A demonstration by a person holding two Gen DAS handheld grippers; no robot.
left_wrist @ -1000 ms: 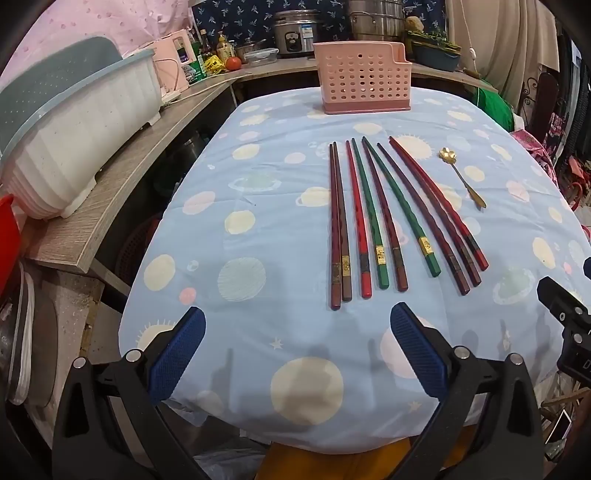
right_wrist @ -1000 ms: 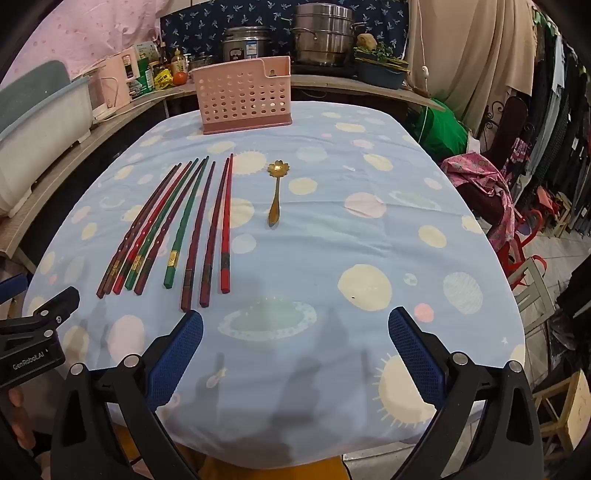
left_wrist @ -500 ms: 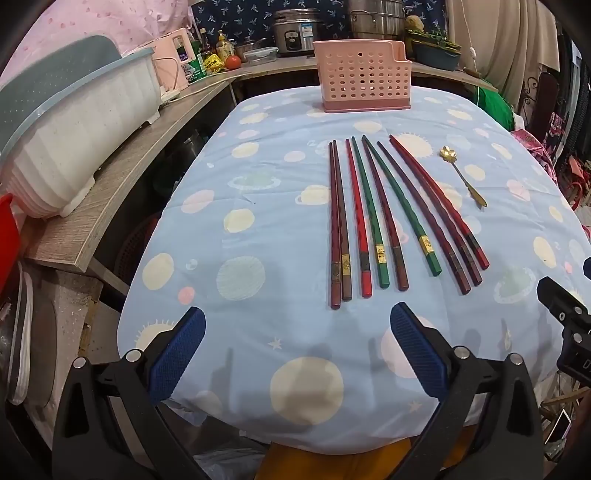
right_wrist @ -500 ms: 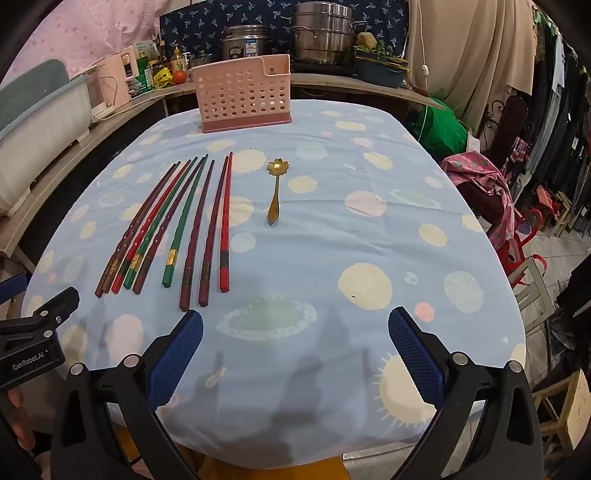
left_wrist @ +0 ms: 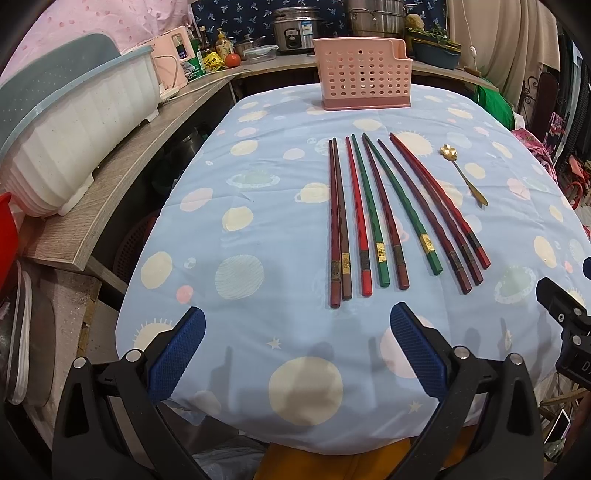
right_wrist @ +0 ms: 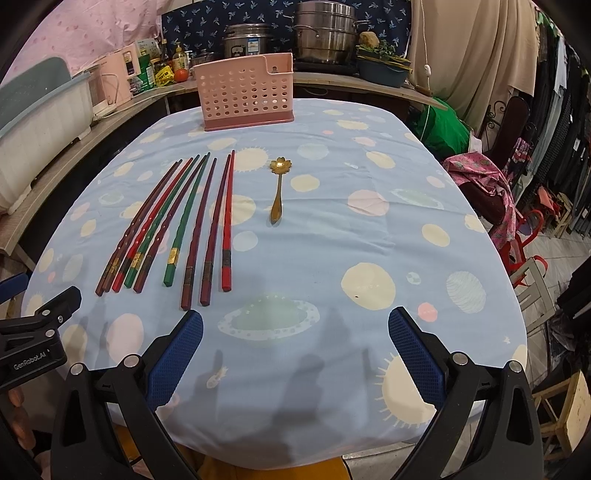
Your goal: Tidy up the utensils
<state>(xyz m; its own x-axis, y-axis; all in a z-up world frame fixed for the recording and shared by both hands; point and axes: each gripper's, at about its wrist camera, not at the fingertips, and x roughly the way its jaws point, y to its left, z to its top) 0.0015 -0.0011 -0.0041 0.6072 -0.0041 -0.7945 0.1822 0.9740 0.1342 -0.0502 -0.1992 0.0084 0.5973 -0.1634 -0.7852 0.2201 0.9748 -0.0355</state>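
Observation:
Several red, green and dark brown chopsticks lie side by side on the blue spotted tablecloth; they also show in the right wrist view. A gold flower-shaped spoon lies to their right, also in the right wrist view. A pink perforated utensil holder stands upright at the far end, also in the right wrist view. My left gripper is open and empty near the table's front edge, just short of the chopstick ends. My right gripper is open and empty to the right of them.
A wooden counter runs along the left with a white and teal tub. Pots, bottles and a tomato stand at the back. A chair with pink cloth and stools are at the right.

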